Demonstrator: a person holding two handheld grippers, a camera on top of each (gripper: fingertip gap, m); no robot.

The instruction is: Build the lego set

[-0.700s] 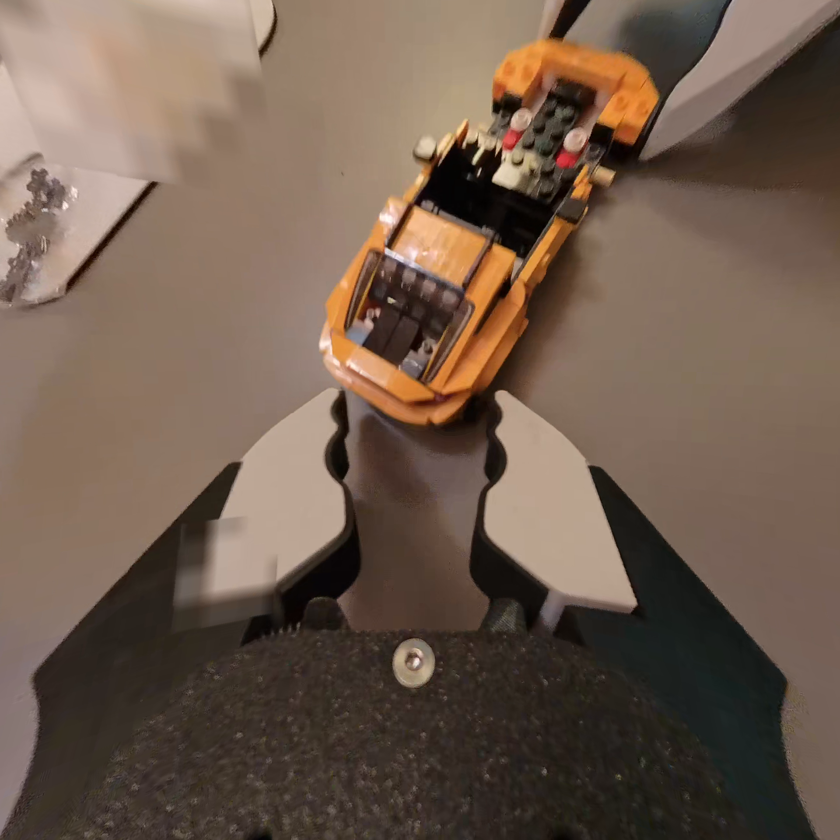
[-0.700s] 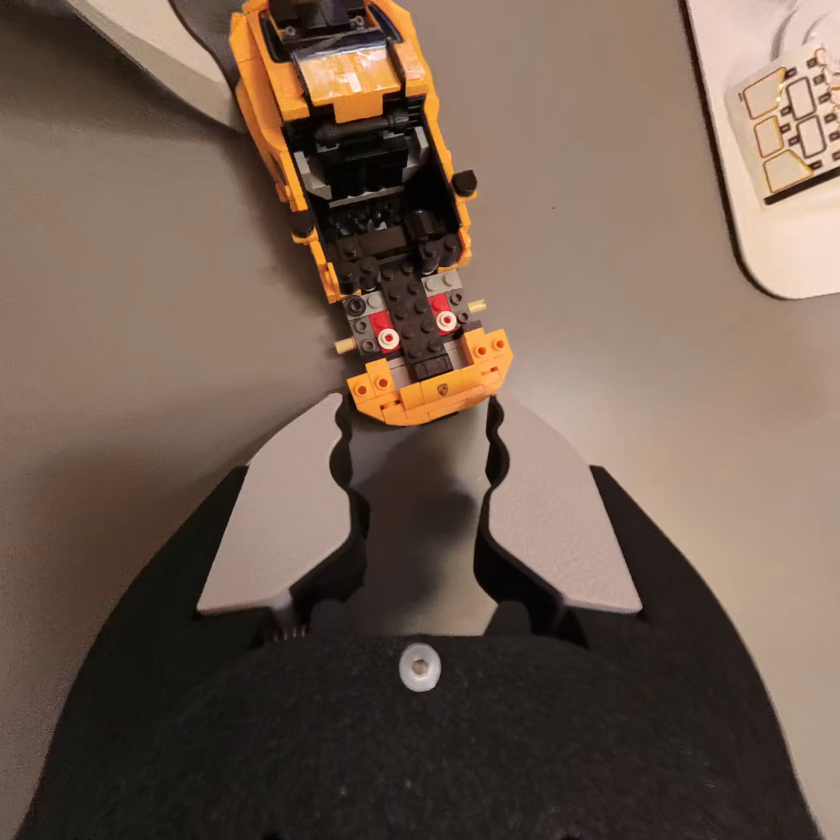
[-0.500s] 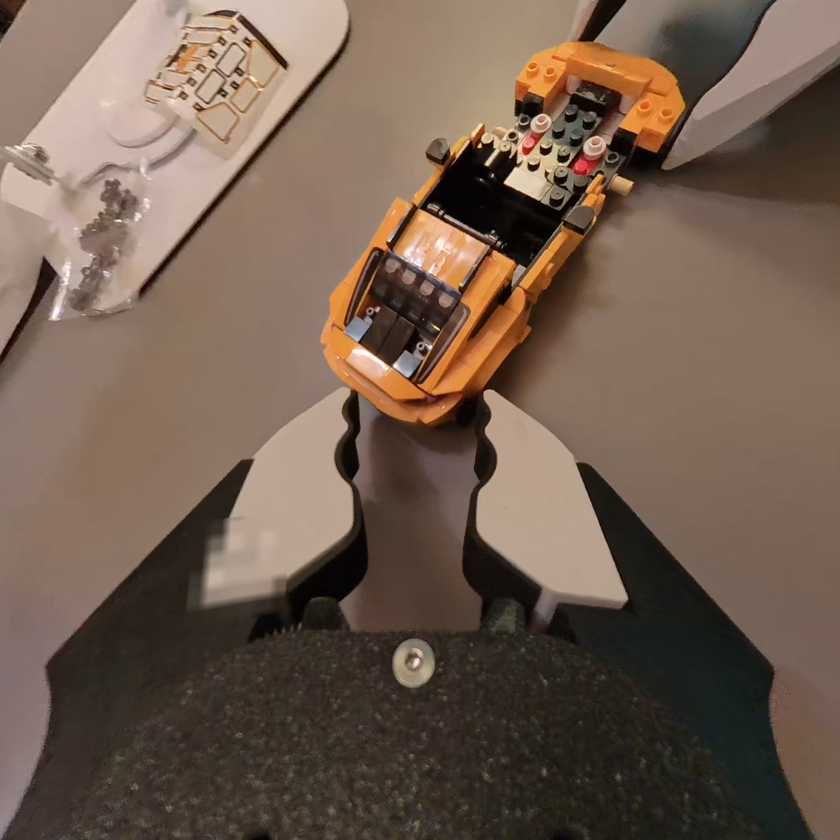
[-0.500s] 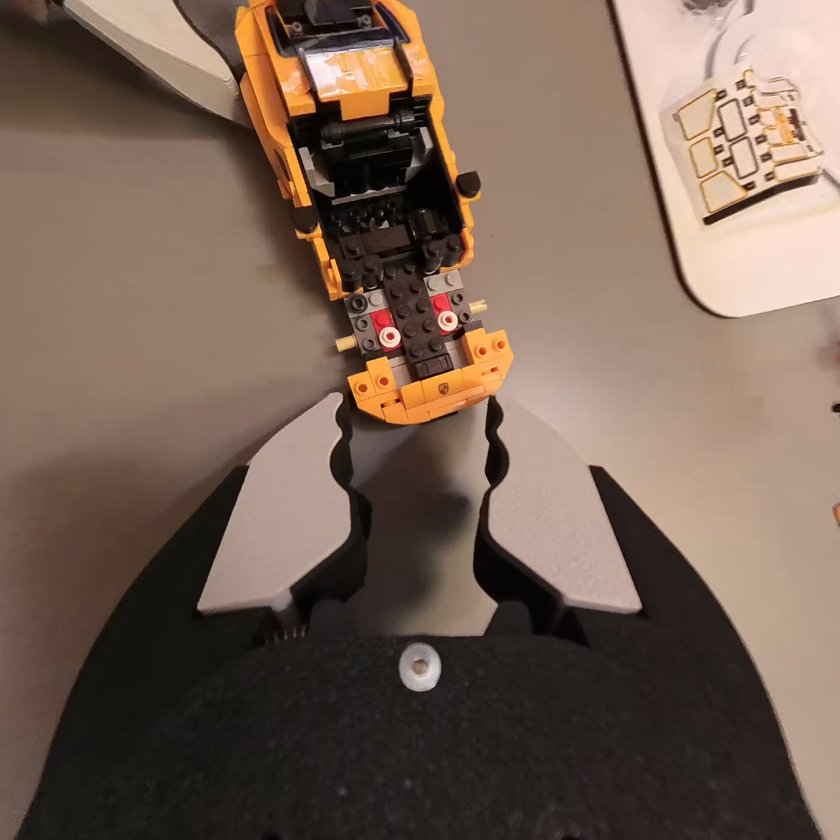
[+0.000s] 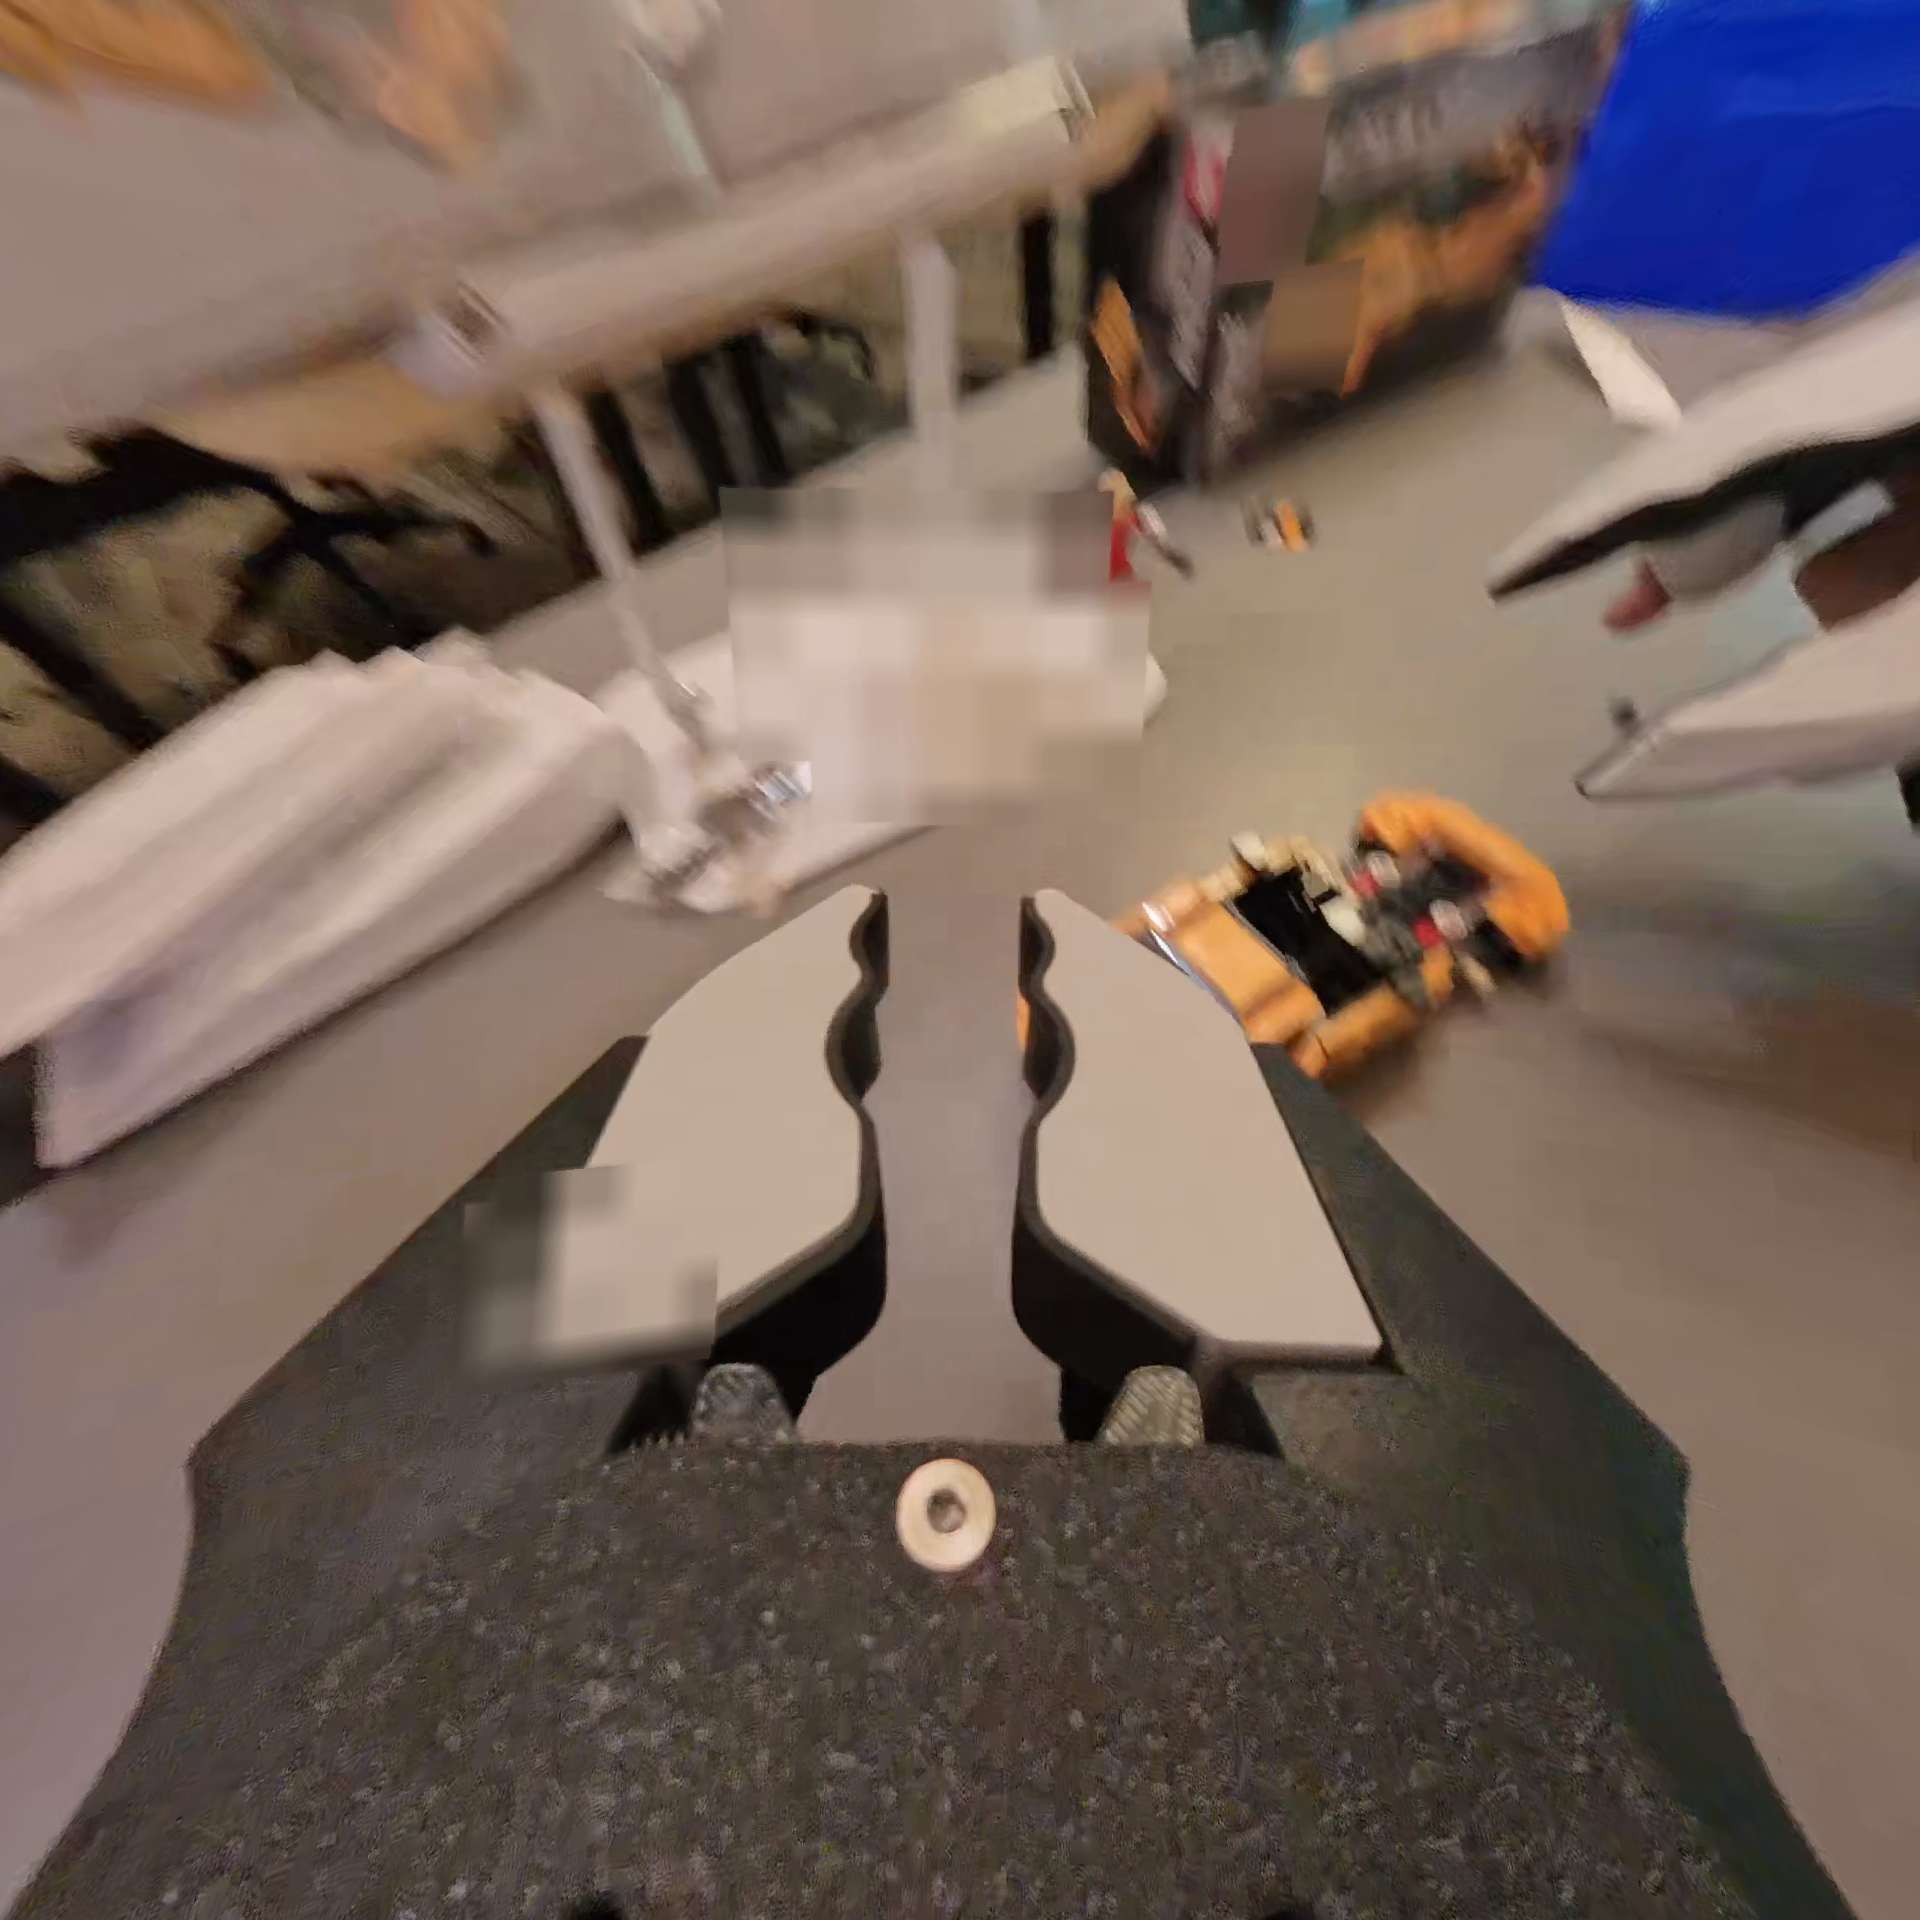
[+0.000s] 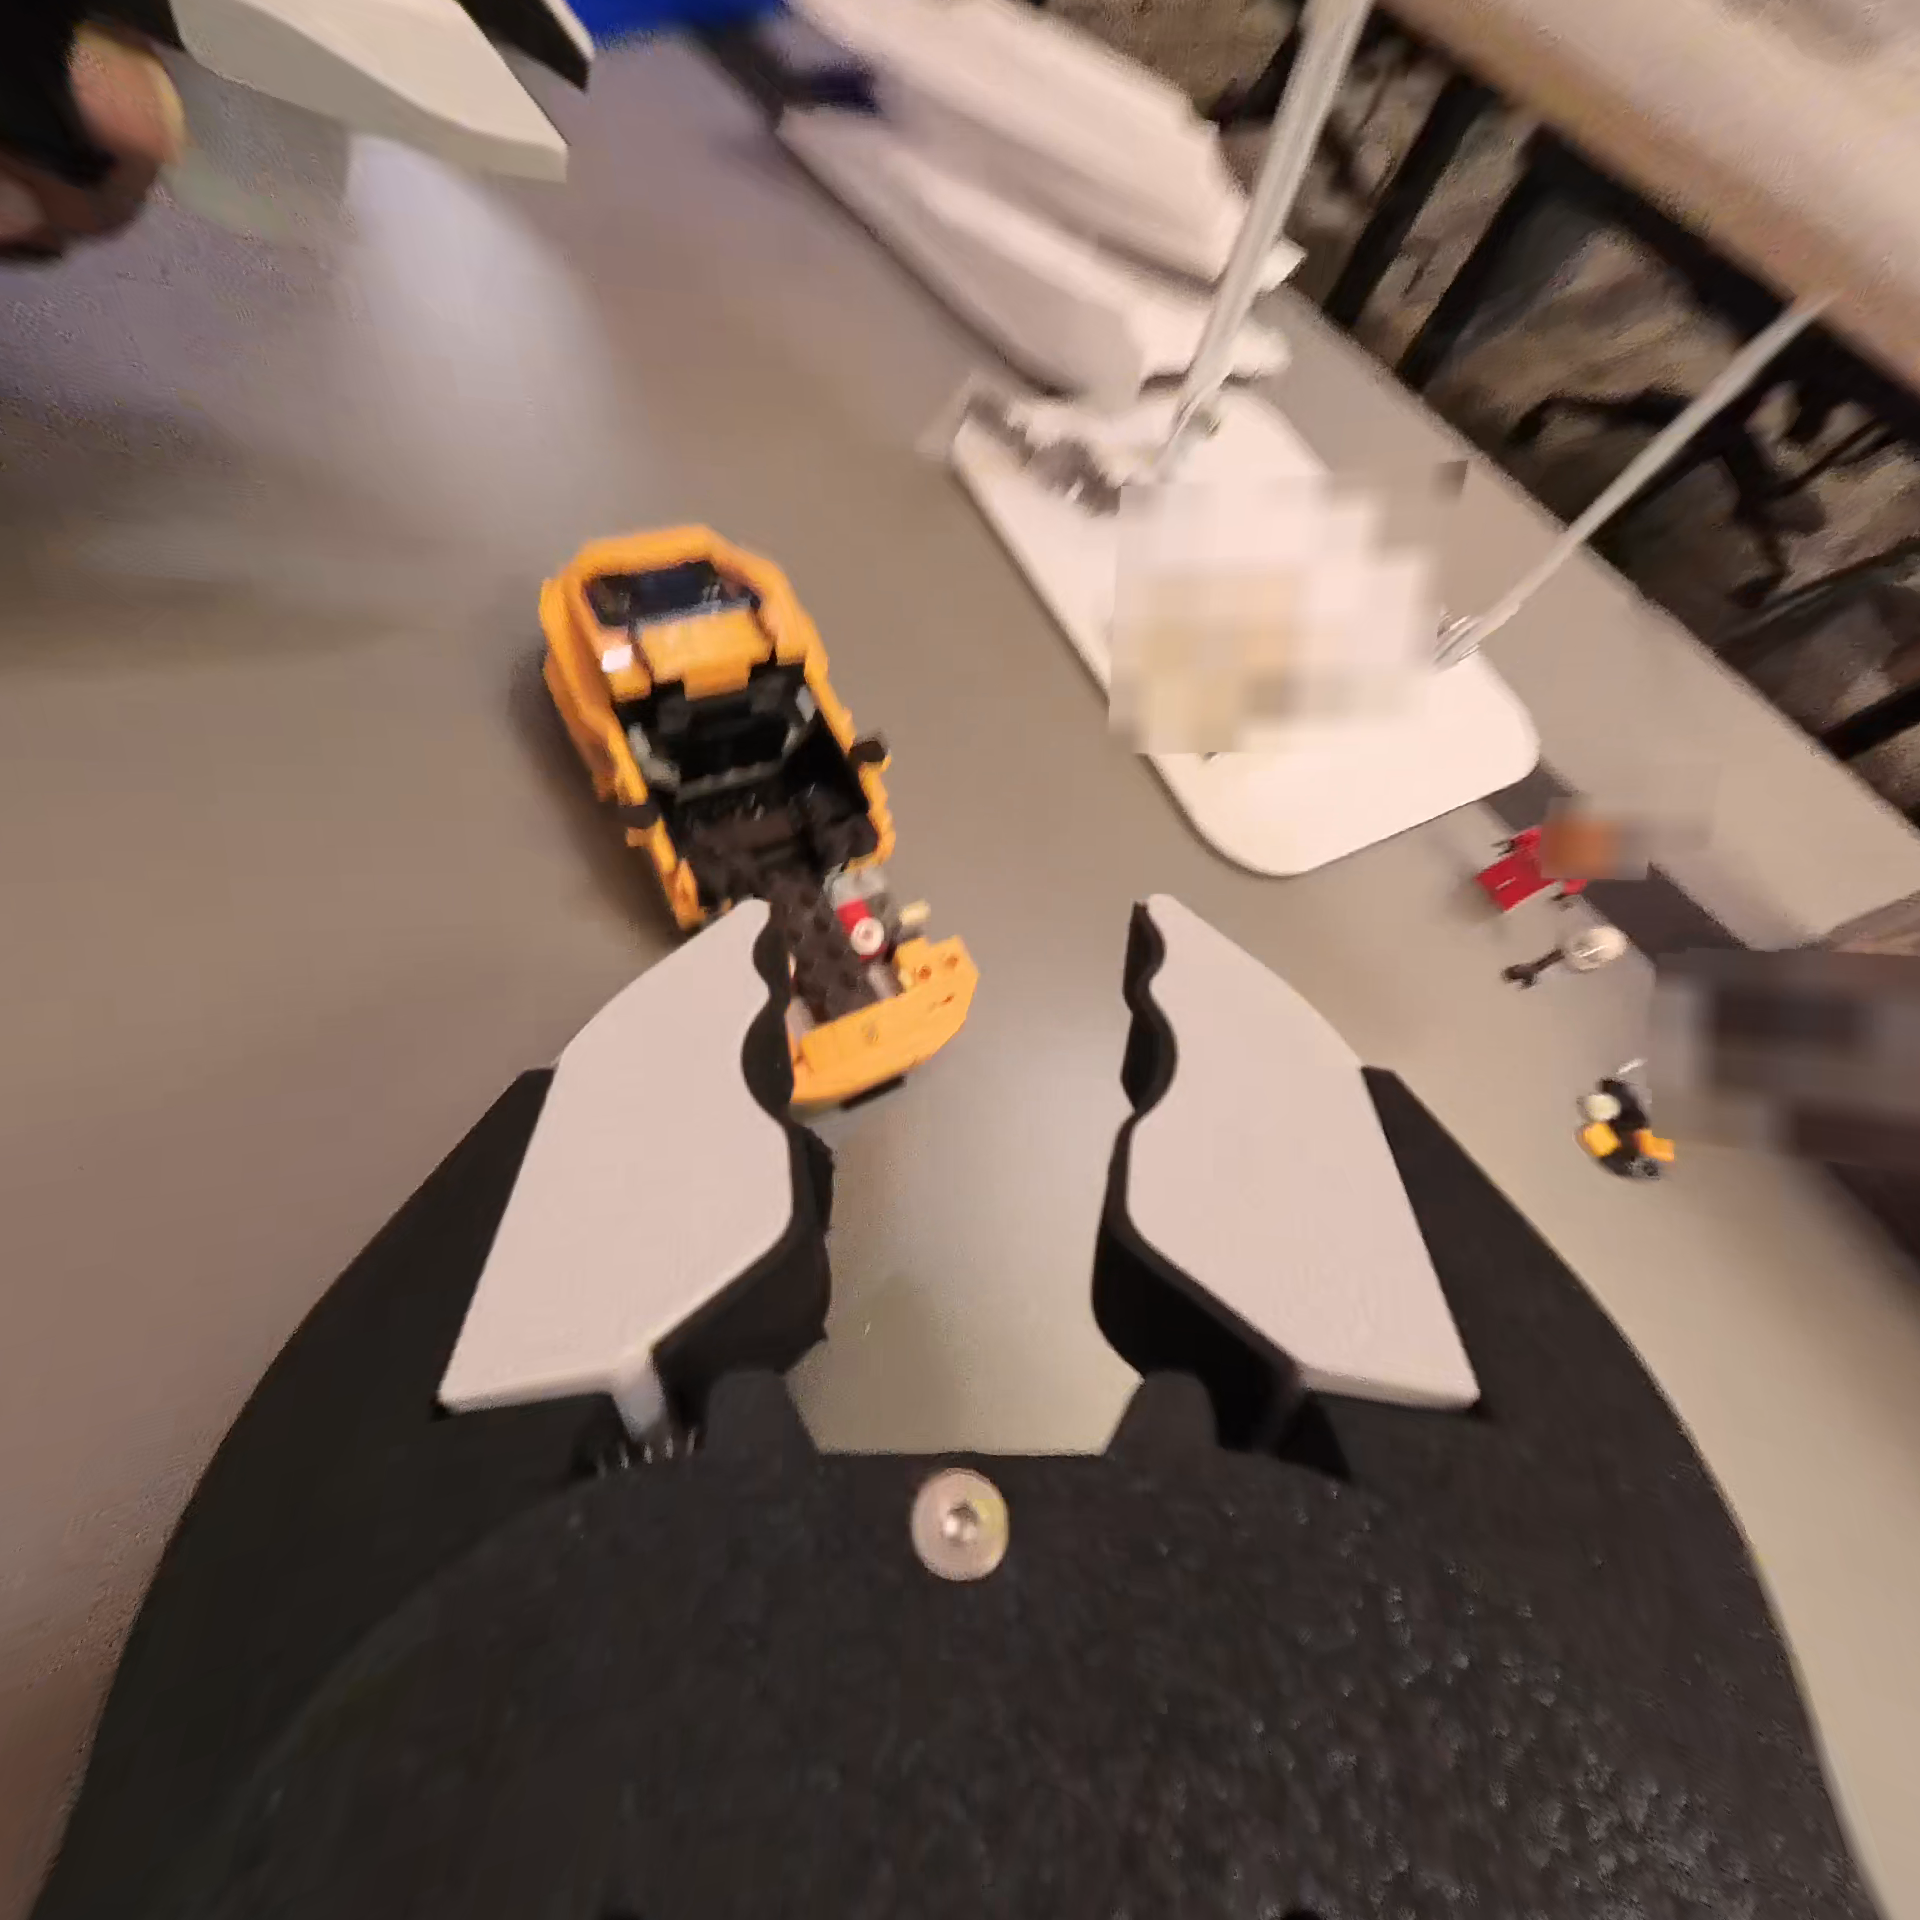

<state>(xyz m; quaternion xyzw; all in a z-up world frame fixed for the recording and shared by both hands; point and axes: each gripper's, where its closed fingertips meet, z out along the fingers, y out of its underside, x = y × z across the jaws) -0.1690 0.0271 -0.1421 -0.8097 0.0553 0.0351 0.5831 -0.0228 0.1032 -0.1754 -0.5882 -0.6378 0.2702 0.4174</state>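
Observation:
The part-built orange Lego car [image 6: 717, 748] stands on the grey table, its black inside and studded rear open. It also shows, blurred, in the left wrist view [image 5: 1340, 956]. My right gripper [image 6: 954, 914] is open and empty, raised behind the car's rear, with its left fingertip overlapping the rear in the picture. My left gripper [image 5: 954, 914] is empty, its jaws a narrow gap apart, with the car to the right of its fingers. Each gripper shows far off in the other's view: the right one [image 5: 1714, 582] and the left one [image 6: 384, 73].
A white tray [image 6: 1351, 821] lies right of the car with a clear bag on it. Small loose pieces, a red one [image 6: 1522, 883] and an orange-and-black one [image 6: 1626, 1132], lie at the right. The set's dark box [image 5: 1299, 260] stands at the back. White bags [image 5: 312, 790] lie at the left. My right fingertips sit around 15 cm from my left ones.
Both grippers have pulled back and up from the car's two ends and the views have tilted up. The left jaws have narrowed. The car has stayed on the table.

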